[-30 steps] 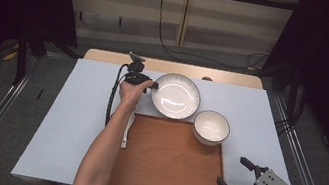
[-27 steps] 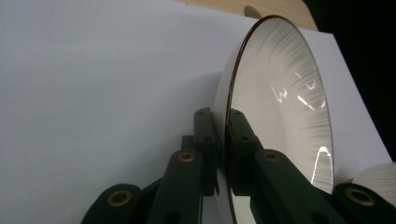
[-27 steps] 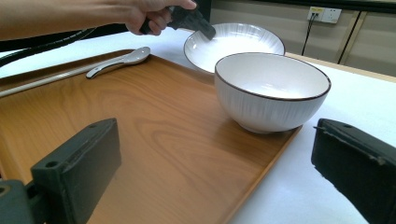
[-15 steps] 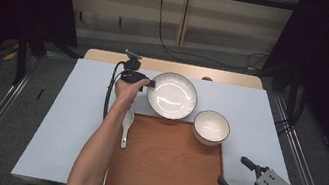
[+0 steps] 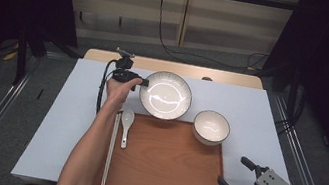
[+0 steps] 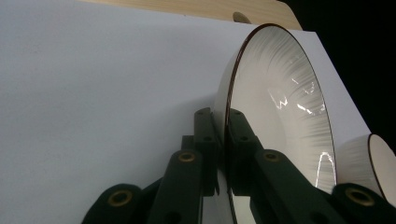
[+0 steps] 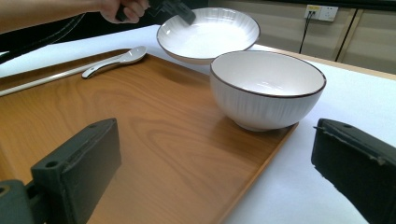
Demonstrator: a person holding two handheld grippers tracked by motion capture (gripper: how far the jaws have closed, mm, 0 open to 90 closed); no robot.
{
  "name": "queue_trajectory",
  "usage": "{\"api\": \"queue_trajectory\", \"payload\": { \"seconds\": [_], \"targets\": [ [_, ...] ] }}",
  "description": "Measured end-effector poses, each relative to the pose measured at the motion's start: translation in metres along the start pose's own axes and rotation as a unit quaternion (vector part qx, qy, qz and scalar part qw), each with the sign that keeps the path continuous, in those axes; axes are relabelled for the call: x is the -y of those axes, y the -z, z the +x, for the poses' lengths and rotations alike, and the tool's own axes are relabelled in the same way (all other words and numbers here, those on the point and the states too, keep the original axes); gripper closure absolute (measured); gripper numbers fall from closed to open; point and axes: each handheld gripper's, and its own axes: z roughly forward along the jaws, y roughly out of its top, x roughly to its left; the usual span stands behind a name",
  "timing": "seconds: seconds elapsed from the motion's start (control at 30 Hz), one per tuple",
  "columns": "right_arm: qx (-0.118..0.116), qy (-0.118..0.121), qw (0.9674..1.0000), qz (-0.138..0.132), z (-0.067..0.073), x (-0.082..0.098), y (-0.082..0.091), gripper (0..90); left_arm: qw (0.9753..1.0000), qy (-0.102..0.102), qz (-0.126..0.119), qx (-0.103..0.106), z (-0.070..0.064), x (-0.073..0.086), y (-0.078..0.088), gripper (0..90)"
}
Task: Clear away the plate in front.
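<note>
The left tongs (image 5: 143, 83) are clamping the rim of the wide plate (image 5: 165, 95) at its nine o'clock edge, one jaw on each face, and the plate is hanging tilted above the table (image 5: 56, 120), just past the tray's (image 5: 170, 167) twelve o'clock side. The tray is lying toward six o'clock from the plate, so the left hand is the nearer one. The right tongs (image 5: 234, 179) are standing wide open and holding nothing at the tray's four o'clock corner, the small bowl (image 7: 266, 86) sitting straight ahead of them.
</note>
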Motion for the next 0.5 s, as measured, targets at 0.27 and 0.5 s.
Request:
{"api": "queue_trajectory", "payload": {
  "seconds": [0.27,0.5],
  "targets": [
    [0.002,0.001,1.0000,-0.003,0.001,-0.001,0.000,0.9,0.9999,-0.012,-0.010,-0.004,-0.004,0.001,0.016,85.2],
    [0.000,0.005,1.0000,-0.001,0.003,-0.001,0.001,1.0,0.9996,-0.027,-0.010,-0.010,-0.010,0.009,0.029,85.2]
  ]
}}
